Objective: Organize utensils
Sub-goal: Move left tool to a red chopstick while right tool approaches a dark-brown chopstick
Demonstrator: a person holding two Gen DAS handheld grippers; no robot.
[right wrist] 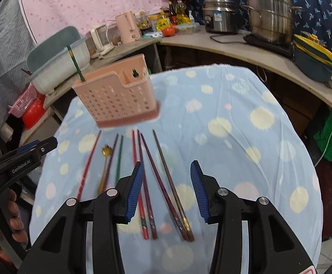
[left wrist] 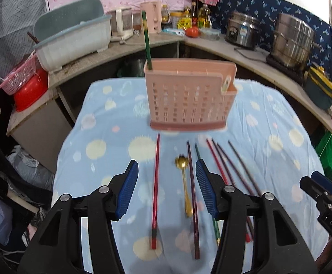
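One green chopstick (left wrist: 146, 43) standing in pink holder (left wrist: 188, 96) at twelve o'clock. Both grippers, left gripper (left wrist: 166, 189) and right gripper (right wrist: 166, 189), half-open, empty, poised over loose chopsticks (right wrist: 166, 182) and gold spoon (left wrist: 185, 182). Probably reaching; next, descend and pinch one.

On the table (left wrist: 111, 118) before me the holder (left wrist: 188, 96) stands at the far side, one chopstick (left wrist: 146, 43) upright in its left end. Nearer me a row of chopsticks (right wrist: 163, 182) lies on the cloth, a single one (left wrist: 155, 191) leftmost, then the spoon (left wrist: 185, 182) just beside the next. My left gripper (left wrist: 167, 189) hangs over the spoon, my right gripper (right wrist: 167, 191) over the right-hand pairs. Behind the table runs a counter (left wrist: 234, 48) carrying pots (left wrist: 291, 41).
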